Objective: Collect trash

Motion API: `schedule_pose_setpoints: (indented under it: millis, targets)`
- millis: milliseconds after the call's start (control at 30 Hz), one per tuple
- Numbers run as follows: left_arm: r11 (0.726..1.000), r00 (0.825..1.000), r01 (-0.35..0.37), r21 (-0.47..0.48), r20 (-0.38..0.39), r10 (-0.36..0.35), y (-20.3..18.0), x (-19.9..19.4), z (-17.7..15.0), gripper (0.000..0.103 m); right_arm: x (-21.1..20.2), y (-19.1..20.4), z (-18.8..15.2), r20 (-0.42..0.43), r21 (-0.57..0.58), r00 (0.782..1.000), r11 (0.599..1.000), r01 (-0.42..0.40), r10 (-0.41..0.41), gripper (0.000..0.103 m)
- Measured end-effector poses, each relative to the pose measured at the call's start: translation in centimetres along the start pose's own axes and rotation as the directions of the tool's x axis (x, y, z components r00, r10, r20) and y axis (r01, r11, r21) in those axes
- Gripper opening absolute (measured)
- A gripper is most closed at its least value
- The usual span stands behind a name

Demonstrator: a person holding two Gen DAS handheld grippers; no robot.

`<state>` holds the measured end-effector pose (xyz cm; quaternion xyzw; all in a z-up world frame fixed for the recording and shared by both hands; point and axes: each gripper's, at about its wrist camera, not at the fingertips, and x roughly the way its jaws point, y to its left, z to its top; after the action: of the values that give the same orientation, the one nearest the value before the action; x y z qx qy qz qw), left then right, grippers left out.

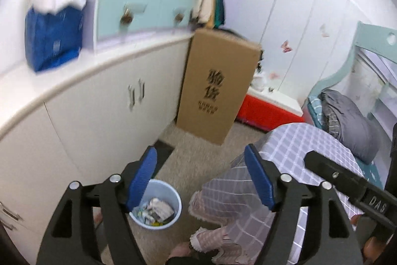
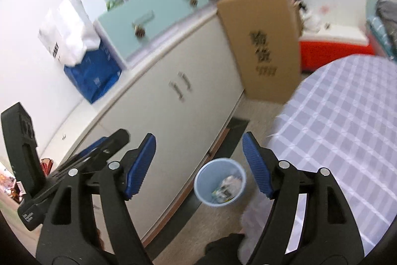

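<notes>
Trash (image 1: pixel 158 211) lies inside the pale blue bin (image 1: pixel 176 200) on the carpeted floor, below both tools. Left hand-held gripper (image 1: pixel 199 180) and right hand-held gripper (image 2: pixel 198 164): jaws spread, nothing between the pads. Beside the bin, a checked-cloth surface (image 2: pixel 347 131); beyond, a white cabinet (image 1: pixel 104 101) and a cardboard box (image 1: pixel 218 83). Collection appears largely complete; no loose litter is visible.

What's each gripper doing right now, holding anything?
Left gripper: open, nothing between the pads.
Right gripper: open, nothing between the pads.
</notes>
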<state>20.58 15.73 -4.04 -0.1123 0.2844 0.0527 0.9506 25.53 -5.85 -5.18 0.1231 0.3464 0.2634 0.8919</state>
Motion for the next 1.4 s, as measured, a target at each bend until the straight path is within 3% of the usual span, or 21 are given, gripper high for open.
schedule_pose_setpoints:
  millis: [167,333,600,800,967,1167,1400]
  targets:
    - [0.995,0.995,-0.013,0.104,0.1,0.002,-4.5,-5.0,-0.6,0.081,-6.7,-1.6,-0.6,0.098,0.004,0.995,1.0,0.03,-0.031,0.075]
    - [0.987,0.984,0.015,0.16,0.173,-0.043,-7.5,-9.8,-2.4,0.084,-12.7,-2.0,-3.0,0.209,-0.033,0.971,0.991,0.129,-0.12,0.079]
    - [0.975,0.962,0.02,0.222,0.263,-0.079,-10.5,-15.5,-6.3,0.088,-20.7,-2.5,-8.5,0.367,-0.047,0.885,0.945,0.324,-0.285,0.086]
    - [0.963,0.942,0.012,0.268,0.319,-0.1,-12.6,-18.5,-8.5,0.093,-24.7,-2.1,-12.5,0.442,-0.037,0.83,0.917,0.396,-0.34,0.09]
    - [0.954,0.935,0.03,0.298,0.329,-0.132,-13.9,-20.3,-10.2,0.096,-26.9,-1.9,-15.0,0.483,-0.011,0.798,0.909,0.417,-0.361,0.092]
    - [0.935,0.922,0.046,0.352,0.346,-0.175,-15.6,-21.8,-11.6,0.096,-28.6,-1.9,-16.2,0.504,0.01,0.769,0.893,0.451,-0.394,0.093]
    - [0.938,0.919,0.069,0.34,0.343,-0.192,-16.0,-22.0,-12.0,0.096,-30.3,-1.8,-17.1,0.524,0.019,0.753,0.889,0.457,-0.398,0.095]
